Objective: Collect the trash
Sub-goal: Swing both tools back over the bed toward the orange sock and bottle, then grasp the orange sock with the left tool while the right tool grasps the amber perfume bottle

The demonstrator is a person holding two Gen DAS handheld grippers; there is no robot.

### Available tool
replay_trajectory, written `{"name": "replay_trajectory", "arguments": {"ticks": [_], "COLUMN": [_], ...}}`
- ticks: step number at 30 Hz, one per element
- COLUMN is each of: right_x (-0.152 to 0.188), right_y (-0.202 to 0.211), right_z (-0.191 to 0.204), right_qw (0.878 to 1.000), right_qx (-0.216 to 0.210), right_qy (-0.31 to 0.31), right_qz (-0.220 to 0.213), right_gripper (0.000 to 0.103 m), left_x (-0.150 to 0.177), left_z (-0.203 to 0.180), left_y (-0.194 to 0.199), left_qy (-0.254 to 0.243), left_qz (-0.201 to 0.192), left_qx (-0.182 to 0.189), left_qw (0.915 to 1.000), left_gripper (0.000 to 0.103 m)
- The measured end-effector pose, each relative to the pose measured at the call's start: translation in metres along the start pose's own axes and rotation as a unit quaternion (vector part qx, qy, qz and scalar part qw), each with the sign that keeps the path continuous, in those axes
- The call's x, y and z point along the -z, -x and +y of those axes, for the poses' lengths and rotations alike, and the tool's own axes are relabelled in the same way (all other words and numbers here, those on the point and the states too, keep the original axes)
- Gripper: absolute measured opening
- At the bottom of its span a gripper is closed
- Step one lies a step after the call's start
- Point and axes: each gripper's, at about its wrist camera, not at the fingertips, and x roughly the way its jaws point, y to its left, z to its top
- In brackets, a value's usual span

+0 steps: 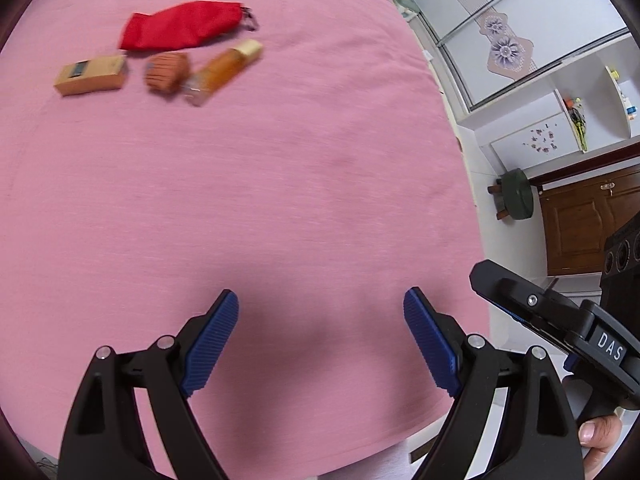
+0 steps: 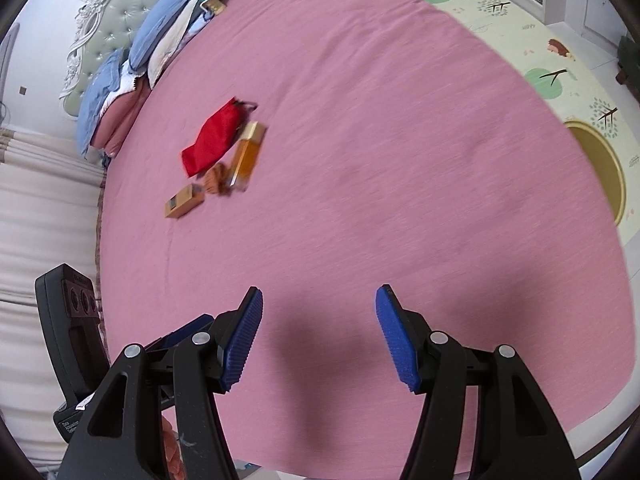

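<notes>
Several items lie together on the pink bed (image 1: 280,168): a red fabric pouch (image 1: 184,26), a small tan box (image 1: 91,75), a crumpled orange-brown wrapper (image 1: 166,72) and an amber bottle with a gold cap (image 1: 224,70). The same group shows in the right wrist view: pouch (image 2: 214,138), box (image 2: 184,201), wrapper (image 2: 216,178), bottle (image 2: 246,156). My left gripper (image 1: 320,308) is open and empty, well short of the items. My right gripper (image 2: 318,304) is open and empty over the bed's near edge, and it also shows in the left wrist view (image 1: 532,312).
Blue and pink pillows (image 2: 132,76) lie against a tufted headboard (image 2: 116,12) at the bed's far end. A patterned play mat (image 2: 560,80) covers the floor beyond the bed. A green stool (image 1: 516,196), a wooden cabinet (image 1: 588,220) and white wardrobes (image 1: 540,40) stand to the right.
</notes>
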Motion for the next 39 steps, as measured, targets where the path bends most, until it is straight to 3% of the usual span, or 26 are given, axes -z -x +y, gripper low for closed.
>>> {"name": "replay_trajectory", "arguments": {"ticks": [8, 18, 32, 39], "right_x": [-0.007, -0.068, -0.143, -0.165], "right_y": [-0.033, -0.075, -0.17, -0.201], "right_z": [0.056, 0.091, 0.109, 0.107], "right_qw": [1.0, 0.999, 0.997, 0.997], "right_qx": [0.006, 0.01, 0.01, 0.007], "right_qy": [0.019, 0.042, 0.03, 0.008], "right_qz": [0.014, 0.029, 0.072, 0.082], "right_gripper": [0.058, 0.059, 0.059, 0.06], "left_x": [-0.024, -0.099, -0.196, -0.226], "left_z": [0.06, 0.1, 0.153, 0.172], "left_y": [0.023, 0.014, -0.044, -0.083], "left_qy": [0.046, 0.095, 0.166, 0.199], "left_qz": [-0.02, -0.04, -0.025, -0.01], "left_qx": [-0.006, -0.019, -0.024, -0.018], "left_qw": [0.9987, 0.9945, 0.9855, 0.9797], "left_gripper": [0.084, 0.085, 0.085, 0.085]}}
